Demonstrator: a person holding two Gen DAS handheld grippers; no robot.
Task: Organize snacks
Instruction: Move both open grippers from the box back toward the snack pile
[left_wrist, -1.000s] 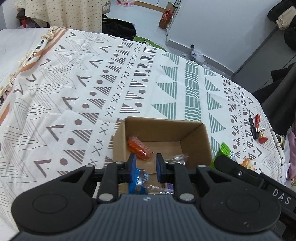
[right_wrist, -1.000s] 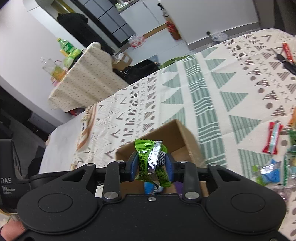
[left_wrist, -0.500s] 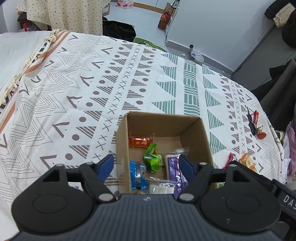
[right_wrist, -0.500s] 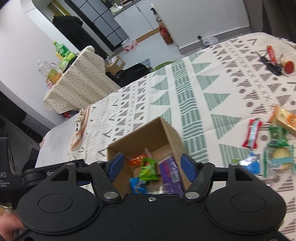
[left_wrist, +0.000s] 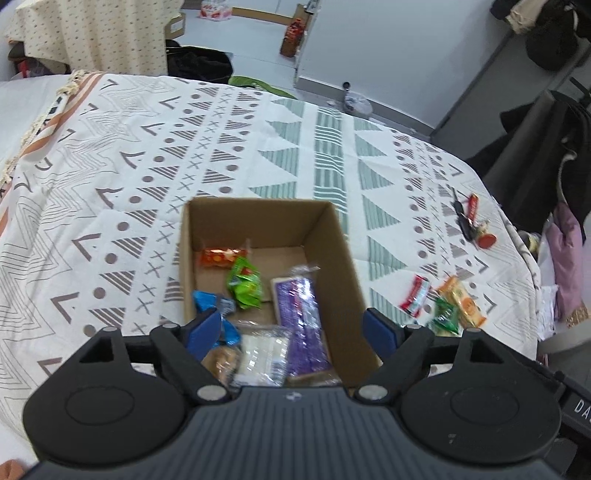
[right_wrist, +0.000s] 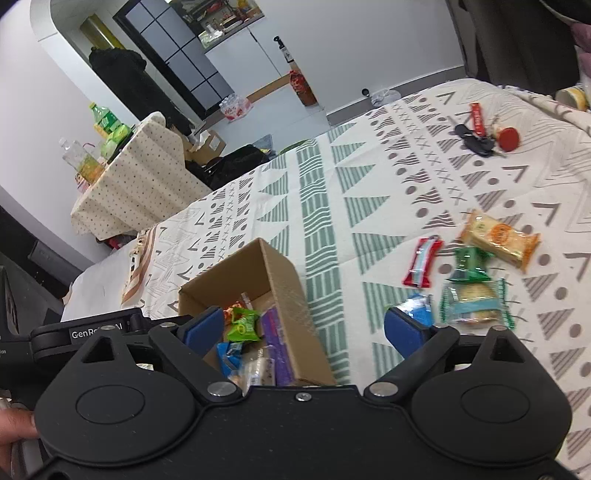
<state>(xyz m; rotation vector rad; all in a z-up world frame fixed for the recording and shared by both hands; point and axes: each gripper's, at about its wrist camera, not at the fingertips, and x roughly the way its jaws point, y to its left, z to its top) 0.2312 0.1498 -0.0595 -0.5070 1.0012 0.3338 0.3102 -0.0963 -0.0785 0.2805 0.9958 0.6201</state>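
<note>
1. At lower centre of the left wrist view, the left gripper (left_wrist: 293, 328) hangs over the cardboard box (left_wrist: 340, 258), jaws spread wide, holding nothing.
2. Inside the box lie an orange packet (left_wrist: 221, 256), a green candy packet (left_wrist: 245, 282), a blue wrapper (left_wrist: 210, 301) and a purple bar (left_wrist: 301, 314).
3. Low in the right wrist view, the right gripper (right_wrist: 304, 328) is equally wide and empty.
4. Loose snacks wait at right: red bar (right_wrist: 422, 266), dark green packet (right_wrist: 471, 264), orange biscuit pack (right_wrist: 498, 238), teal cracker pack (right_wrist: 474, 303).
5. Risk: they lie nearly touching, so a wide closing grip may pinch two or drag a neighbour; slick wrappers could slip.
</note>
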